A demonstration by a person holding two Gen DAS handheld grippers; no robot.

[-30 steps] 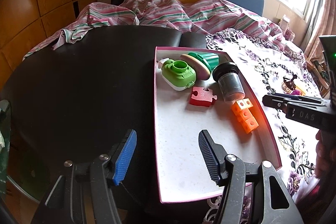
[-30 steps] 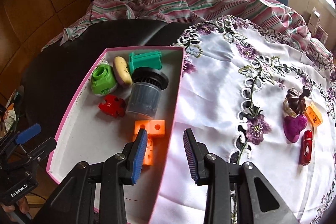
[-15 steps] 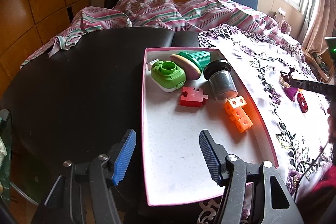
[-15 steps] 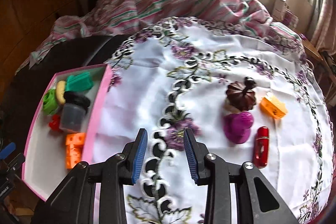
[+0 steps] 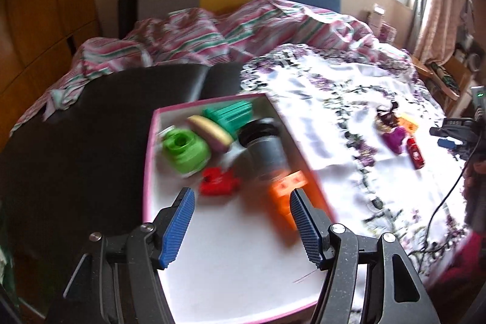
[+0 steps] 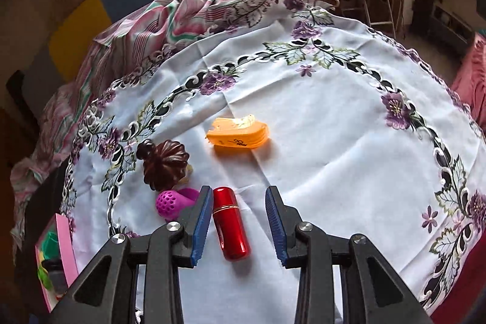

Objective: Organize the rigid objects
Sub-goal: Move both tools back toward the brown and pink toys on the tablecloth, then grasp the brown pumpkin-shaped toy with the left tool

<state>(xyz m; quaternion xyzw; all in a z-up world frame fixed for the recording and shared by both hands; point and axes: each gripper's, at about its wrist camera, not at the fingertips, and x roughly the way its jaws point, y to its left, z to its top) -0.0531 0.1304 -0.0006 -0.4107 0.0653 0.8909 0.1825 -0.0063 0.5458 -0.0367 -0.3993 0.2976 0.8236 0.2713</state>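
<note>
Left wrist view motion-blurred; pink box (image 6: 65,245) cut by right wrist view's edge, contents mostly hidden.

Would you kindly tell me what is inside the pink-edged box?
The pink-edged box holds a green round piece, yellow disc, teal block, dark jar, red puzzle piece and orange cubes. Anything beneath them is hidden.

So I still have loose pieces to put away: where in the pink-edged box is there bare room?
The near half of the box floor is bare, up to the red puzzle piece and orange cubes. The far end is crowded: green piece, teal piece, dark jar.
</note>
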